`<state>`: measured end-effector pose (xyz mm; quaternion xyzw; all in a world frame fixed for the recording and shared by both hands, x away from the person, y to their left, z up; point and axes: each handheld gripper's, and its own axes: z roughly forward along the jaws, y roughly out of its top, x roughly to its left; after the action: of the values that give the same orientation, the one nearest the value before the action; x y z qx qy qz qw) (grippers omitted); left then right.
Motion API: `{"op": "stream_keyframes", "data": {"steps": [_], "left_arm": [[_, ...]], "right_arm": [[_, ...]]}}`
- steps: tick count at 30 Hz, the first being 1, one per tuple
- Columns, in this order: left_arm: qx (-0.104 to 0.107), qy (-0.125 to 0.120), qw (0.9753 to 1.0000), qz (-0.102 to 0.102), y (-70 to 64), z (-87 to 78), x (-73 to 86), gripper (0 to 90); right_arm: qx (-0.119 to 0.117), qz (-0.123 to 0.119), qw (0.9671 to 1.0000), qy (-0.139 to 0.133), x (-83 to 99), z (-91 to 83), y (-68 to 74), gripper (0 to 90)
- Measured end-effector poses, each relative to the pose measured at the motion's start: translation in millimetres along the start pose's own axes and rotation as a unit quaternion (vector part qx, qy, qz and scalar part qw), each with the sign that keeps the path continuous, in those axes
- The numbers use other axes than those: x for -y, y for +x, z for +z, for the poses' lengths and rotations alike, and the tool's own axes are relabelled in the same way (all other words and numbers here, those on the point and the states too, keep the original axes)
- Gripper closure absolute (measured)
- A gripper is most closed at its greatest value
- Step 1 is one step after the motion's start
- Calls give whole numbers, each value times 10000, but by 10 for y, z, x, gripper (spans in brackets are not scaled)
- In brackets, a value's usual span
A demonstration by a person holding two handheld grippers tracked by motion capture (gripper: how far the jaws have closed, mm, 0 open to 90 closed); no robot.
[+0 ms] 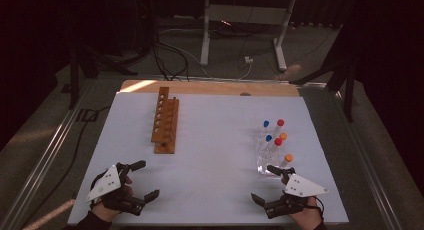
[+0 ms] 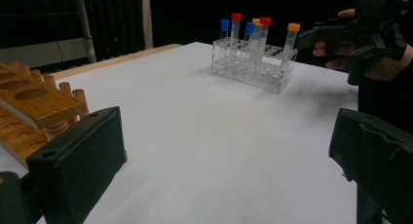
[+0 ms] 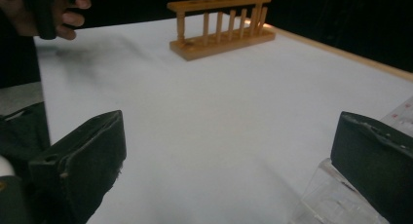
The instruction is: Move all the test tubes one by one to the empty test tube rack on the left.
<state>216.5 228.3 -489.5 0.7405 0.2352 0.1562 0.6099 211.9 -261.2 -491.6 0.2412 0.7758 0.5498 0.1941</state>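
An empty wooden tube rack [image 1: 165, 124] stands left of centre on the white table [image 1: 215, 180]. At the right, a clear plastic rack [image 1: 270, 157] holds several capped tubes, blue, red and orange; the nearest has an orange cap [image 1: 288, 158]. My left gripper [image 1: 149, 178] is open near the front left corner, with nothing between its jaws. My right gripper [image 1: 262, 183] is open at the front right, its upper finger just beside the clear rack's near end. The left gripper view shows the wooden rack [image 2: 34, 102] and the clear rack [image 2: 253, 63]. The right gripper view shows the clear rack's corner [image 3: 331, 199].
A bare wooden strip [image 1: 210, 87] edges the far side of the table. Beyond it are the white legs of a desk [image 1: 205, 35] and cables on the floor [image 1: 165, 55]. Metal rails [image 1: 45, 150] run along the table's left side.
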Motion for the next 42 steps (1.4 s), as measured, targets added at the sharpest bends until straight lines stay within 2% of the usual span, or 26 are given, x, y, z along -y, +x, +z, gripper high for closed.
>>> {"op": "stream_keyframes", "data": {"steps": [1,4,7,9,12,15,17,18,19,20,25,32,38,40,42], "left_arm": [[-4,0,10000,2,0,-1,0,7],[-1,-20,10000,1,2,-4,-2,7],[0,-13,10000,3,2,-4,-2,7],[3,-17,10000,-4,2,-3,-2,7],[2,-19,10000,-1,1,-4,-3,7],[-2,-15,10000,5,1,-6,-2,7],[-13,-28,10000,-4,2,-6,-2,7],[-13,-33,10000,-9,2,-7,-3,7],[-15,-30,10000,-5,2,-7,-2,7],[-15,-28,10000,-5,2,-7,-2,7],[-3,-18,10000,-5,1,-3,-2,7],[-3,-21,10000,-6,2,-3,-2,7],[1,-35,10000,-29,5,-4,-1,7],[6,-40,10000,-36,5,-3,-2,7],[7,-45,10000,-38,6,-4,-2,7]], "right_arm": [[73,-40,10000,51,0,6,-8,0],[99,-141,9997,148,13,18,-19,0],[81,-213,9997,81,10,22,-7,0],[-39,-95,9999,118,-7,30,12,0],[-23,-102,9998,196,-15,39,21,0],[56,14,9989,471,-63,65,30,0],[44,24,9989,464,-95,61,38,0],[-17,148,9992,359,-180,35,43,0],[-17,148,9992,359,-180,35,43,0],[40,162,9997,182,-275,-6,45,0],[202,88,9997,-80,-500,-124,37,0],[530,-41,9984,-172,-693,-226,-23,0],[872,30,9959,-250,-813,-314,-119,0],[1060,44,9940,-251,-824,-341,-169,0],[1094,136,9935,-293,-822,-358,-198,0]]}}
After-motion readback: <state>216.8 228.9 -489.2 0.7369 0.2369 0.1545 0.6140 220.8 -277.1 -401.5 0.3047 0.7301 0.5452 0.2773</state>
